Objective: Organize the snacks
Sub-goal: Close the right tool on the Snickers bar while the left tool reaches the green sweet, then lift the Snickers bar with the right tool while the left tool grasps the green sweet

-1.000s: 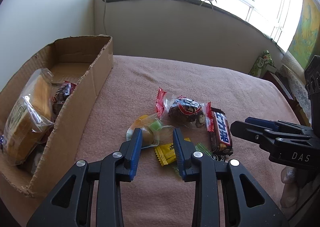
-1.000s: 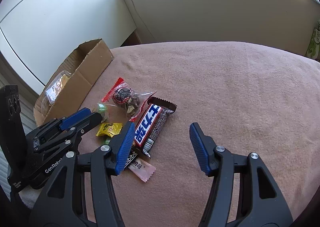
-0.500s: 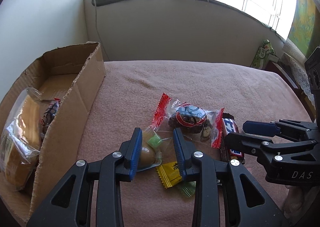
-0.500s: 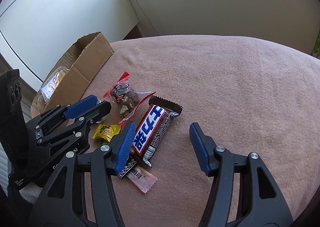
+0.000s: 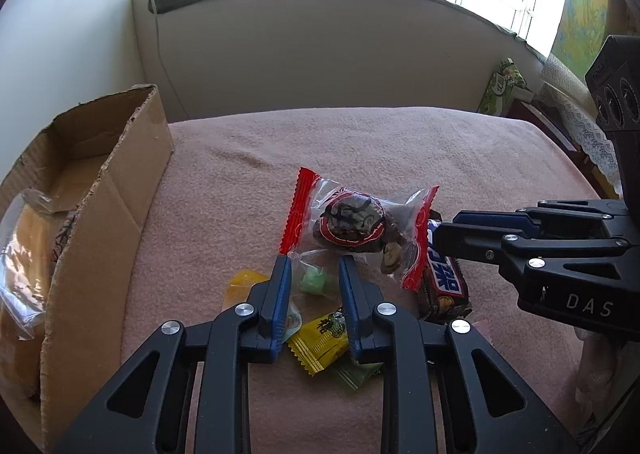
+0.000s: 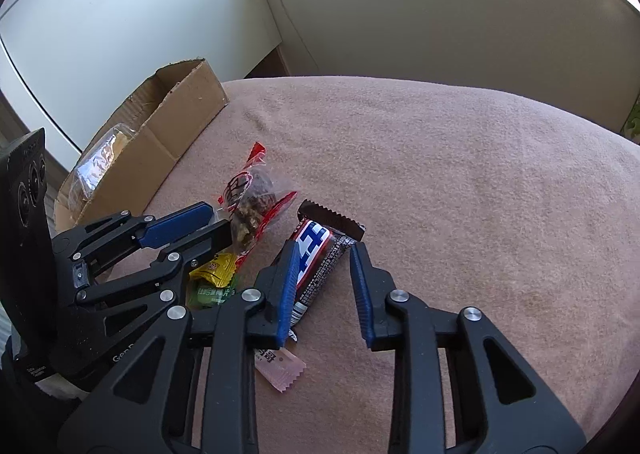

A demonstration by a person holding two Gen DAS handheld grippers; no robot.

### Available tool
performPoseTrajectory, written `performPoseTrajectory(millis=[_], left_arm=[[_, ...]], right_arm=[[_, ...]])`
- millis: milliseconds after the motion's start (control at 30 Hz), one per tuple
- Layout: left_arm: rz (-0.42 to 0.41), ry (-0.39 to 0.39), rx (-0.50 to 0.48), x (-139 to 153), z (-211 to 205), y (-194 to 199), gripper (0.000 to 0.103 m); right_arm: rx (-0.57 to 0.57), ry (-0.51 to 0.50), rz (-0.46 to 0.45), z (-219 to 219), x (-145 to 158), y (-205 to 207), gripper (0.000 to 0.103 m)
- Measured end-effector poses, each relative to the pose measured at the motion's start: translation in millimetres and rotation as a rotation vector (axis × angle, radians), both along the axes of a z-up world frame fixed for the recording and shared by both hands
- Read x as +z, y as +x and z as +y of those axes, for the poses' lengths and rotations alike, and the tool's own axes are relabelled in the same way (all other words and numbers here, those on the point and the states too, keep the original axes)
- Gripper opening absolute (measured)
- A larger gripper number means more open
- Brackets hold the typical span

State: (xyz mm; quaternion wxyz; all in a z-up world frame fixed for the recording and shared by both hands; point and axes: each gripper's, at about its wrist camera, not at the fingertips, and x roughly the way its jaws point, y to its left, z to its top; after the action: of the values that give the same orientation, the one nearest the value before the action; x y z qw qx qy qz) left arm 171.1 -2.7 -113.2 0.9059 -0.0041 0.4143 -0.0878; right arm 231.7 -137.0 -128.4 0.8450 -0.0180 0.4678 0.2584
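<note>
Green candy [image 5: 314, 281] between closing left hand-held gripper [image 5: 315, 268]

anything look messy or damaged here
The cardboard box has a torn, ragged top edge. Loose snacks lie jumbled on the pink blanket outside it, the chocolate bar askew beside the red-ended packet.

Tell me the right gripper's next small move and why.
Probably finish closing: the right gripper straddles the chocolate bar, jaws closing, right pad not visibly touching the wrapper. Then lift it toward the cardboard box.
</note>
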Motion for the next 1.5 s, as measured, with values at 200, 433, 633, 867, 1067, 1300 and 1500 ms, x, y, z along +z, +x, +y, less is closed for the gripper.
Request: performPoseTrajectory(millis=[200,433,633,867,1067,1300,1500], left_arm=[[0.023,0.013,-0.035,-2.9,-7.4,4.7,0.034],[0.027,-0.031,0.004,-3.7,5.2,4.4,0.021],[0.028,-0.066,0.021,-3.7,14.4,0.7,0.016],[0.004,-0.072,0.022,1.1,15.1,-4.0,0.015],[-0.028,-0.097,0.018,12.9,13.8,-16.2,0.015],[-0.073,-0.136,0.017,29.7,13.2,-34.7,0.015],[-0.11,-0.174,0.018,43.2,20.4,-49.9,0.015]], right_arm=[[0.004,0.016,0.029,-6.0,1.0,5.6,0.023],[0.021,0.061,0.065,0.2,-1.2,0.8,0.046],[0.043,0.004,0.079,18.5,-11.2,5.9,0.046],[0.036,0.002,0.071,10.8,-10.3,1.7,0.031],[-0.009,0.005,0.052,-11.2,-5.6,-8.2,0.03],[-0.054,0.026,0.023,-31.7,6.2,-19.0,0.03],[-0.055,0.042,-0.009,-34.4,24.3,-29.6,0.03]])
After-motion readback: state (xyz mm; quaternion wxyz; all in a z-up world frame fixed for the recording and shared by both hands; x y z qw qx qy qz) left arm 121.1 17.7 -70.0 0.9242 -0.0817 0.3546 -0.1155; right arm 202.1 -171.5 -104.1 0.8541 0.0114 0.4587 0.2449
